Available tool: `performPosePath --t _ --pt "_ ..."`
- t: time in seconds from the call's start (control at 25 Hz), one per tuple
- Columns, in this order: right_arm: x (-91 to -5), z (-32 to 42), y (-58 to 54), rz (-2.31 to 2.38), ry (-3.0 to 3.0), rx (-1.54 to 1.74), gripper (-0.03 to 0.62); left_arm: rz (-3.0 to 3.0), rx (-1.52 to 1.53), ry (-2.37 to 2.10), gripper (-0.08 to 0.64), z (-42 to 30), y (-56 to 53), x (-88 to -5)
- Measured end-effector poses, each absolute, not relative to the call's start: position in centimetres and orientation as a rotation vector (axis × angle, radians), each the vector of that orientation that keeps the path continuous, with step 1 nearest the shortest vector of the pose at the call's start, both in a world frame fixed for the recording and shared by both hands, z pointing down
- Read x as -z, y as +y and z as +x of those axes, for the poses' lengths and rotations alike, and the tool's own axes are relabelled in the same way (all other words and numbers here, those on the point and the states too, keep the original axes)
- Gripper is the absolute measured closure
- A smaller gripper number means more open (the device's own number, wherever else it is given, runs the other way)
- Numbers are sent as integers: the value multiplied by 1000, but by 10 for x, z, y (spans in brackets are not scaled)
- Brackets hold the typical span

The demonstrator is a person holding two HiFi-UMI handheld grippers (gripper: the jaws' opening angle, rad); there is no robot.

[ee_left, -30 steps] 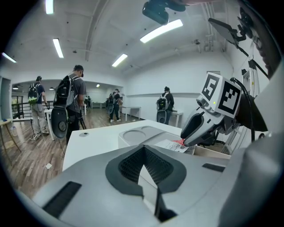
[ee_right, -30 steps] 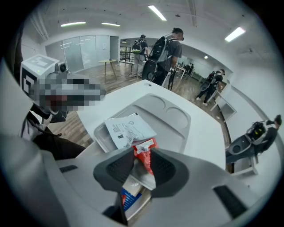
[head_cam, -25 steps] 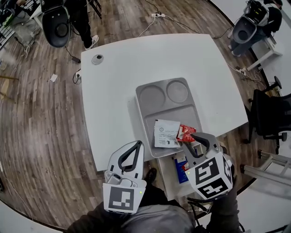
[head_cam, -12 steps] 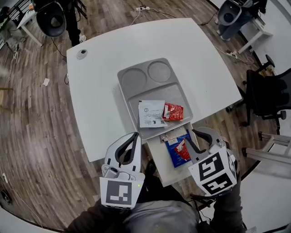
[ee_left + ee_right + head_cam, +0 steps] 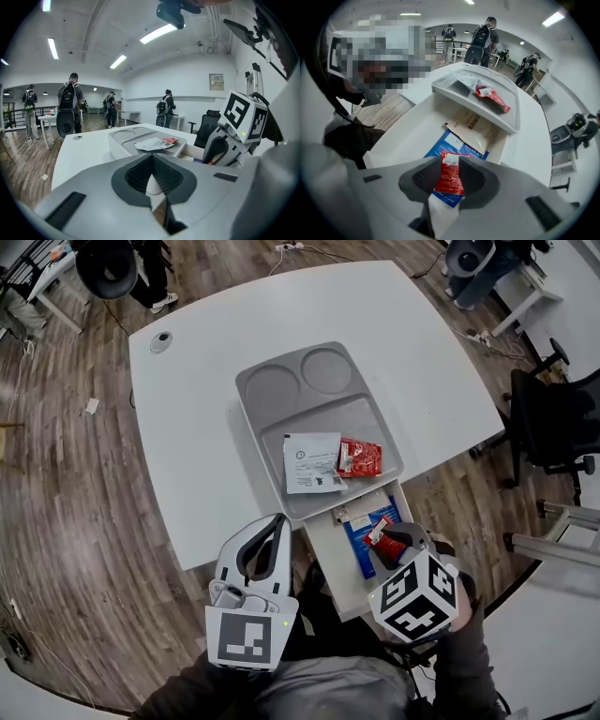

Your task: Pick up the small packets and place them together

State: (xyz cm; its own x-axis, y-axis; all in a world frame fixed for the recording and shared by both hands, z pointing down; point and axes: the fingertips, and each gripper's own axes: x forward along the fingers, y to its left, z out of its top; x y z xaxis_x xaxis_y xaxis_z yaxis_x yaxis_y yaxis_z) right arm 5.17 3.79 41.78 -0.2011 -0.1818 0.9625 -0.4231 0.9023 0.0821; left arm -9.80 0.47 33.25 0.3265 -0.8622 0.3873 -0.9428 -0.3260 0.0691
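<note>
A grey tray (image 5: 253, 390) on the white table holds a white packet (image 5: 311, 462) and a red packet (image 5: 360, 457) side by side in its large compartment. In front of the tray is a white drawer (image 5: 328, 554) with a blue packet (image 5: 359, 538), a tan packet (image 5: 476, 126) and a small red packet (image 5: 380, 532). My right gripper (image 5: 394, 542) points steeply down into the drawer. Its jaws are open around the small red packet (image 5: 450, 173), which lies on the blue packet (image 5: 440, 147). My left gripper (image 5: 278, 521) hovers shut and empty at the table's near edge.
A small round object (image 5: 161, 337) lies at the table's far left corner. A black office chair (image 5: 562, 427) stands to the right of the table. Several people (image 5: 68, 108) stand far back in the room. The tray's two round compartments (image 5: 325, 371) hold nothing.
My right gripper has come down from beside the tray's near corner into the drawer, over the small red packet. The left gripper has hardly shifted.
</note>
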Motion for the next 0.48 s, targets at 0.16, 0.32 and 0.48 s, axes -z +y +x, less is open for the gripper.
performPosePath --t 0.16,0.32,0.48 --pt "-430 53 37 451 -1759 -230 471 2311 -417 -1613 560 -99 3 -337" --pt "-437 53 32 451 -1752 -210 469 2321 -413 -1608 560 -99 -2 -337" --pt "-438 53 30 440 -1740 -219 469 2319 -411 -1606 560 -100 -5 -338"
